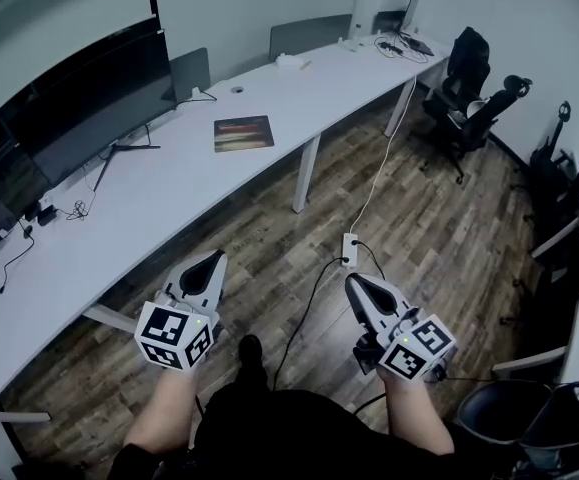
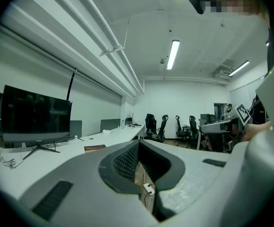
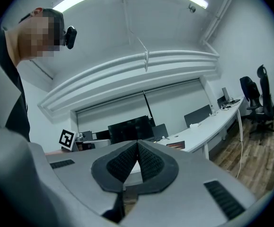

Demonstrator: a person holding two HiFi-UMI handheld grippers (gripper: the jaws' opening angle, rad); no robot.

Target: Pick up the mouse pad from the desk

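Mouse pad (image 1: 243, 133) lies flat on the white tabletop (image 1: 169, 203), toward the far side, right of the monitor (image 1: 89, 98). Left claw (image 1: 215, 258) and right claw (image 1: 352, 281) are both clenched with nothing between the jaws. The 2 sit side by side over the wood floor (image 1: 419, 228), well apart from the mouse pad.

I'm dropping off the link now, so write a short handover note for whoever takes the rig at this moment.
Left tool: shut, empty, over the floor short of the desk.
Right tool: shut, empty, also over the floor.
Mouse pad: flat on the desk, beyond both tools, untouched.
Done: nothing yet.
To do: reach the pad, open a tool, grip an edge, lift.
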